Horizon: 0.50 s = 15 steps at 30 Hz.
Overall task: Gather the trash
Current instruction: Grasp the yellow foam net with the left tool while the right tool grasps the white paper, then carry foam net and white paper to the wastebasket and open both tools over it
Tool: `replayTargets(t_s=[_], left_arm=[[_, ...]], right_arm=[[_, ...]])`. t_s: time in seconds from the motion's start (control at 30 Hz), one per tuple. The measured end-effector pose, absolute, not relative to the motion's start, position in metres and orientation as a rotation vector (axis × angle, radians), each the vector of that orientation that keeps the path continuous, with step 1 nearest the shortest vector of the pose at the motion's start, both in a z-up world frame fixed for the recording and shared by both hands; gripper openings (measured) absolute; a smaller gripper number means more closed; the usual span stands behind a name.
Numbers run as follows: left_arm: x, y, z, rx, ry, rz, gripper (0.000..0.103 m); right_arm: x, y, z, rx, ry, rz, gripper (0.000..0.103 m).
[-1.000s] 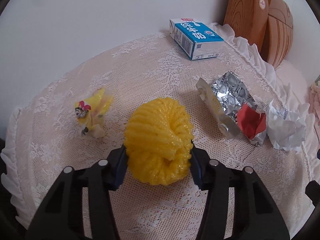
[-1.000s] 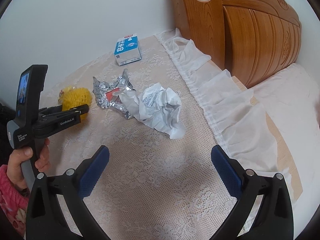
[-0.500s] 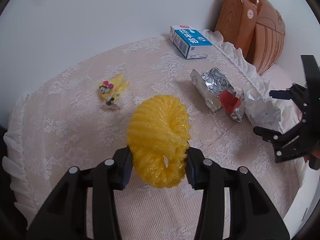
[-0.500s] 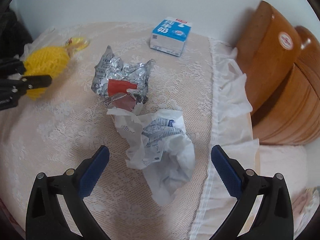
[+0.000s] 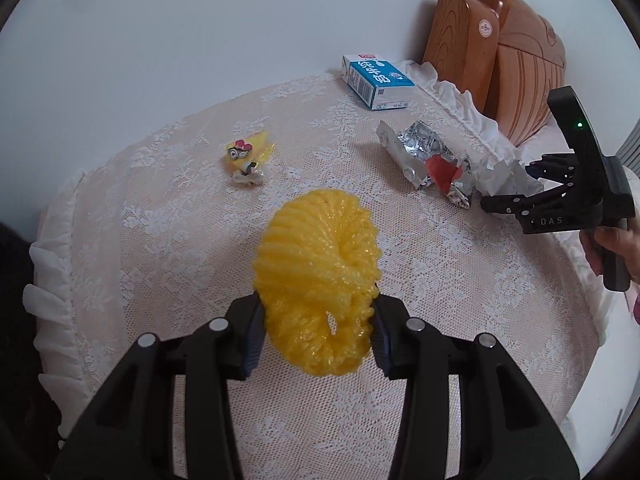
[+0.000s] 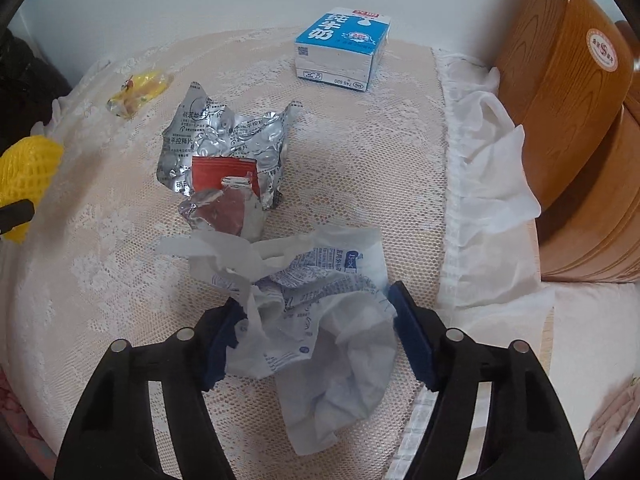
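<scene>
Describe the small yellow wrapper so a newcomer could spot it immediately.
Start at the lace-covered table against the white wall. The small yellow wrapper lies alone on its far left, away from the milk carton and foil packet. Only it carries a goggle-eyed cartoon face.

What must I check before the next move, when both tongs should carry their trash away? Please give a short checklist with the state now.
1. Left tongs shut on the yellow foam net: ok.
2. Net lifted clear of the lace cloth: looks so, cannot tell for certain.
3. Right tongs around the crumpled white wrapper: ok; the jaws have just been closing.
4. Right pads pressing the wrapper firmly: cannot tell.
5. Foil blister pack free of the white wrapper: not ok, their edges meet.
6. Milk carton and small yellow wrapper clear of both tongs: ok.
</scene>
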<state>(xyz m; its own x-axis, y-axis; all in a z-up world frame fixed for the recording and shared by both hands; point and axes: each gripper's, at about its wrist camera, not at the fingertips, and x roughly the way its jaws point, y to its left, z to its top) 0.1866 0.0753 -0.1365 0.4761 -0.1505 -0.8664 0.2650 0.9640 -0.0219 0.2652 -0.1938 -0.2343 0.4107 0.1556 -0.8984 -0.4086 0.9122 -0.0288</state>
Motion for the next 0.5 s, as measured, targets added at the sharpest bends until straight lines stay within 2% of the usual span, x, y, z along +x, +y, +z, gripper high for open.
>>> replayTargets(t_s=[0.17,0.5], left_arm=[[0.17,0.065,-0.124,0.15,1.014,-0.273,0.043],[0.095,0.026,-0.095,0.143,0.992,-0.407,0.043]], right_arm=[[0.227,-0.207,-0.219,-0.159,1.047,0.311,0.067],[0.08,-0.231,-0.183,0.126,0.942,0.232,0.067]])
